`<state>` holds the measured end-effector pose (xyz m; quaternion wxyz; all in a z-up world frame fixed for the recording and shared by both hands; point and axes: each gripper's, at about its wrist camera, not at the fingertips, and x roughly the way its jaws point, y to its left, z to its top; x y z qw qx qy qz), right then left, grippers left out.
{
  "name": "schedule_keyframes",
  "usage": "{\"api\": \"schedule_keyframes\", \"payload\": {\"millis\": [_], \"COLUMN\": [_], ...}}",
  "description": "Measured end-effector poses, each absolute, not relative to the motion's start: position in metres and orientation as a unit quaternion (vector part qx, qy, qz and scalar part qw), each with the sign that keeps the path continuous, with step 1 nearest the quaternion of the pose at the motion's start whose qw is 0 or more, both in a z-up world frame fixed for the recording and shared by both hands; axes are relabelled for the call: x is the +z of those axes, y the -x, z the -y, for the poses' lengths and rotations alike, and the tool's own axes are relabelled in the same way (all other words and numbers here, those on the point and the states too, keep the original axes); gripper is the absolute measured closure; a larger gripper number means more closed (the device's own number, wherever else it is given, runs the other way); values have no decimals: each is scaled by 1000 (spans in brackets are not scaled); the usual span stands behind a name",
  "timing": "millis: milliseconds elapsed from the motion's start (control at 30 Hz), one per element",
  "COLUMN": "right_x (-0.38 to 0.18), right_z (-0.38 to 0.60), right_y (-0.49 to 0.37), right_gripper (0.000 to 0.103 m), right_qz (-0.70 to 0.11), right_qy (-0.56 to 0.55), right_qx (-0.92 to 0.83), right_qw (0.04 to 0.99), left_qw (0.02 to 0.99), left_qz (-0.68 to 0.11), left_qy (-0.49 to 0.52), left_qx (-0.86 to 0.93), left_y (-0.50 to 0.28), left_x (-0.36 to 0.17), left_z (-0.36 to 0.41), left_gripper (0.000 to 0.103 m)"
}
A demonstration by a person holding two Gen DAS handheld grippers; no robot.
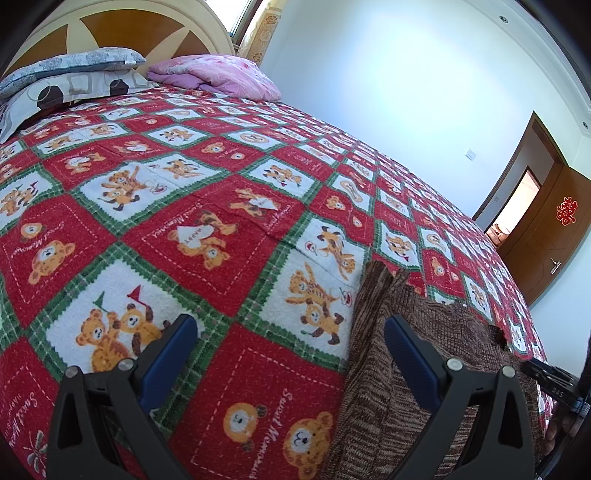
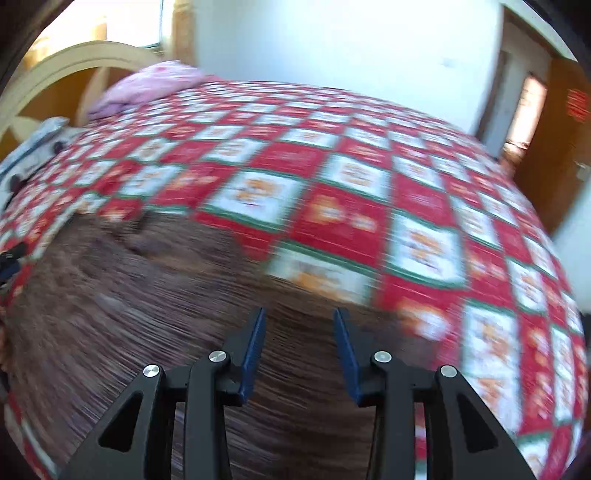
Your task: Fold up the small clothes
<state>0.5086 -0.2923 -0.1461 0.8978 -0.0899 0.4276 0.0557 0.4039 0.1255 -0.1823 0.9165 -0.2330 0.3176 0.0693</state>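
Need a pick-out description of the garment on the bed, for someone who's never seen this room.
Start at the bed, covered by a red, white and green checked bedspread printed with teddy bears. Go to the end away from the headboard and pillows. There the brown knit garment lies flat: the only plain, ribbed, dark piece on the cover, unlike the pink quilt bundled at the head.

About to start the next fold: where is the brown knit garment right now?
The brown knit garment lies on the bear-print bedspread, lower right in the left wrist view, and directly beneath the open right gripper in its blurred view.
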Motion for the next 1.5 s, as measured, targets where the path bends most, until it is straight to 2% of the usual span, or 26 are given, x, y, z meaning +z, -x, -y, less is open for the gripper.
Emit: {"api": "schedule_keyframes", "payload": {"millis": [167, 300, 467, 600, 633, 667, 700, 733, 867, 1067, 1167, 1233, 1300, 1400, 1500], "right_x": [-162, -150, -137, -150, -157, -162, -164, -162, -151, -167, -153, -137, -123, -118, -138], "right_z": [346, 349, 337, 336, 336, 337, 338, 339, 341, 333, 324, 314, 302, 285, 280], "right_y": [-500, -479, -418, -377, -368, -363, -356, -349, -330, -325, -327, -327, -334, -358, -384], "right_gripper": [62, 62, 60, 60, 64, 73, 89, 93, 96, 96, 89, 61, 51, 51, 51], "right_qz": [-455, -447, -444, -472, -484, -492, -493, -487, -472, -476, -467, -433, -399, -392, -425], "right_qy": [39, 35, 8, -6, -5, -5, -13, -17, -25, 12, 42, 70, 88, 74, 55], "right_qx": [14, -10, 44, 66, 69, 71, 81, 83, 80, 67, 47, 34, 40, 82, 86], "right_qw": [889, 894, 895, 879, 872, 868, 866, 870, 878, 877, 882, 898, 912, 914, 899], "left_qw": [917, 916, 916, 916, 916, 916, 916, 916, 917, 916, 917, 917, 917, 917, 917], "left_qz": [-320, -326, -329, -325, -325, -325, -325, -325, -314, -320, -320, -319, -319, -321, -322], "left_qy": [230, 221, 218, 221, 222, 223, 223, 223, 238, 231, 230, 232, 233, 229, 226], "left_qx": [71, 76, 78, 75, 75, 75, 75, 75, 67, 67, 65, 64, 63, 65, 66], "left_y": [-404, -406, -407, -405, -405, -405, -405, -405, -400, -397, -398, -397, -397, -397, -397], "left_x": [-182, -182, -181, -181, -181, -182, -182, -182, -181, -181, -181, -181, -181, -181, -180], "left_z": [-125, -122, -120, -120, -120, -120, -120, -120, -125, -122, -122, -122, -122, -122, -121], "left_gripper": [0, 0, 0, 0, 0, 0, 0, 0, 0, 0, 0, 0, 0, 0, 0]}}
